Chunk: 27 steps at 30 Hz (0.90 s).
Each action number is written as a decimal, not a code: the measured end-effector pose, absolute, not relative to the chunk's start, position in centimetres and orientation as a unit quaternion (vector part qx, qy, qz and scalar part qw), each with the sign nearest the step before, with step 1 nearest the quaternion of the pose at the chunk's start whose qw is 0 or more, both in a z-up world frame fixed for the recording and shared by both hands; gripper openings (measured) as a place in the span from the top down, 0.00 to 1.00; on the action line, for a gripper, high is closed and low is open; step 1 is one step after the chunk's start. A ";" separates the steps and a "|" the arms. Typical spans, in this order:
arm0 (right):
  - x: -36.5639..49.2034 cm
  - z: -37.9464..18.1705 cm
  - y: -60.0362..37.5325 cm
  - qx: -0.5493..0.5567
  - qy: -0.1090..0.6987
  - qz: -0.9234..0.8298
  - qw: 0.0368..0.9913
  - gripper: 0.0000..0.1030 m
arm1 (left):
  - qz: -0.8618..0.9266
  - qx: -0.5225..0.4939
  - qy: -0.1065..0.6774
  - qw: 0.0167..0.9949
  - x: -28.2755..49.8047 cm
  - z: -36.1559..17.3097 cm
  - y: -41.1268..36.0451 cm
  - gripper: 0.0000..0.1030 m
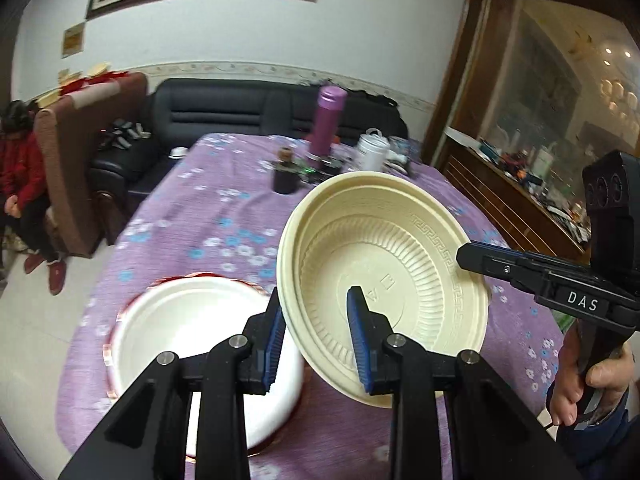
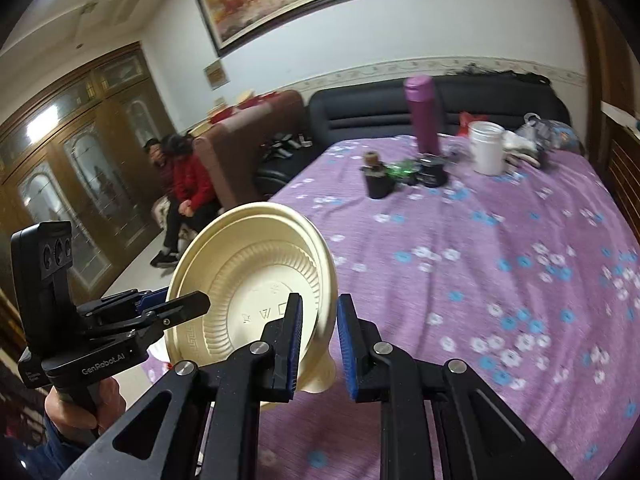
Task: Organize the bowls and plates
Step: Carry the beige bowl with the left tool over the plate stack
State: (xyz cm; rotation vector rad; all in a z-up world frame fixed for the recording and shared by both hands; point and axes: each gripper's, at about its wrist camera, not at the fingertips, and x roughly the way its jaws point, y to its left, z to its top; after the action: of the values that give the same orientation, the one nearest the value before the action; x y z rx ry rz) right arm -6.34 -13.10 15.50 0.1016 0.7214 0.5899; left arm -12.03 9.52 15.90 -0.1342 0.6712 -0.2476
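While both hands reach over the worktop (image 1: 208,208), a cream plate (image 1: 400,248) hangs in the air between the two grippers. It is tipped up on its edge and does not touch the purple flowered cloth. Its hollow side faces the left wrist camera.

The right gripper (image 2: 320,298) has its fingers close together, with only a narrow gap. The right edge of the cream plate sits in that gap, and the fingers hold it. The right hand (image 1: 592,384) grips the black handle at the far right of the left wrist view.

The left gripper (image 1: 316,292) has its fingers a bit wider. The plate's near edge is between them, right up against the left blue pad (image 1: 274,344). The other pad stands in front of the hollow side. I cannot tell if these fingers press on the plate. The left hand (image 2: 80,404) holds its handle low in the corner of the right wrist view.

A white bowl (image 1: 192,320) with a red rim sits on the worktop, just beside the left gripper and lower than the plate.

Far back on the worktop stand a purple bottle (image 1: 326,120), a white jar (image 1: 372,150) and a small dark pot (image 1: 285,176). They are well apart from the plate.

A black sofa (image 1: 224,108) is behind the worktop. A person in a red coat (image 1: 20,168) sits at the side of the room.
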 end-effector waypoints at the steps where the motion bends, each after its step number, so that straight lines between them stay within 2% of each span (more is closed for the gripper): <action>1: -6.3 15.7 -12.4 0.046 0.347 0.289 0.891 0.81 | -0.114 -0.067 0.326 0.936 -12.3 16.0 10.1 0.71; 13: -4.7 13.6 -2.8 0.015 0.381 0.351 0.856 0.81 | -0.044 -0.114 0.334 0.935 -14.4 14.3 18.1 0.69; 27: -3.9 10.3 0.5 -0.013 0.421 0.347 0.838 0.81 | -0.040 -0.134 0.366 0.920 -14.3 11.2 20.0 0.69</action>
State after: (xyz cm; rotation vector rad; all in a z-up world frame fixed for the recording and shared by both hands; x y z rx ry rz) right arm -3.85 0.49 10.26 -0.0280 0.8916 0.7332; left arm -14.27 20.04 11.24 -0.2751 0.7526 -0.0822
